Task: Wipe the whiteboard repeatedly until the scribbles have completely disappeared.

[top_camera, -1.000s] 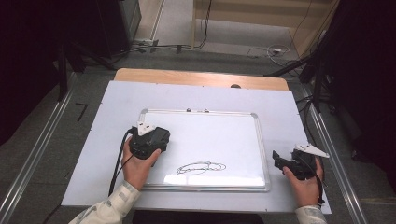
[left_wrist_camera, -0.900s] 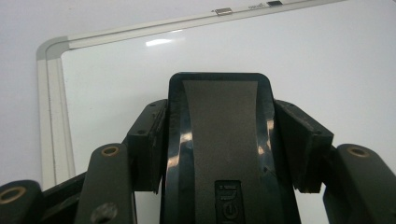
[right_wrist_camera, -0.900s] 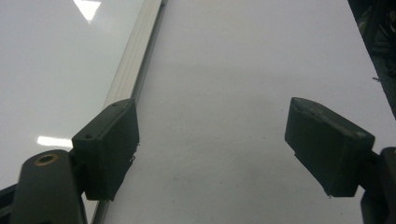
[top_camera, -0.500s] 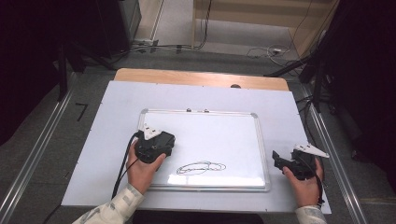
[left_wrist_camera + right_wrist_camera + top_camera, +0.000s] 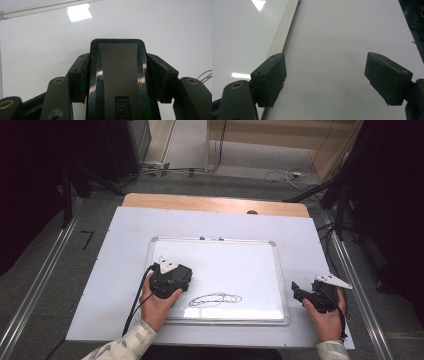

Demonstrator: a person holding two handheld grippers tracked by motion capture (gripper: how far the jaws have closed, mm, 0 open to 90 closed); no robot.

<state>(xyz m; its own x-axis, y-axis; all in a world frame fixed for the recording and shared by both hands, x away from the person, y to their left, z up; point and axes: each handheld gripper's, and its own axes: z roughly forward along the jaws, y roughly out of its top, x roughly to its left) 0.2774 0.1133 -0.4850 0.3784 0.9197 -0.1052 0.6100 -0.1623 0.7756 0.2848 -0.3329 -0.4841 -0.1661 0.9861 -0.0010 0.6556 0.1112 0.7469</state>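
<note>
On the worktop [image 5: 125,230] lies a white sheet, and on it a whiteboard [image 5: 235,265] with a silver frame. A black scribble [image 5: 216,300] sits on the board near its front edge.

The left claw [image 5: 176,279] rests over the board's left part, just left of the scribble and apart from it. In the left gripper view its two black pads [image 5: 80,75] press against the flanks of a black eraser [image 5: 117,75], a glossy block with a grey band down its middle, so the left claw is clamped on the eraser. The eraser's far end points across bare white board. At the right edge of that view a few thin grey lines [image 5: 206,76] show, probably part of the scribble, though too little is seen to be sure.

The right claw [image 5: 298,291] sits off the board, on the white sheet just beside the board's right frame, held in the person's right hand [image 5: 327,317]. In the right gripper view its jaws stand wide apart with nothing between them, bare sheet below, and the board's silver frame [image 5: 283,37] runs along the left jaw.

The person's left hand [image 5: 157,307] holds the left gripper from behind, with a patterned sleeve [image 5: 125,345] at the bottom of the high view.
</note>
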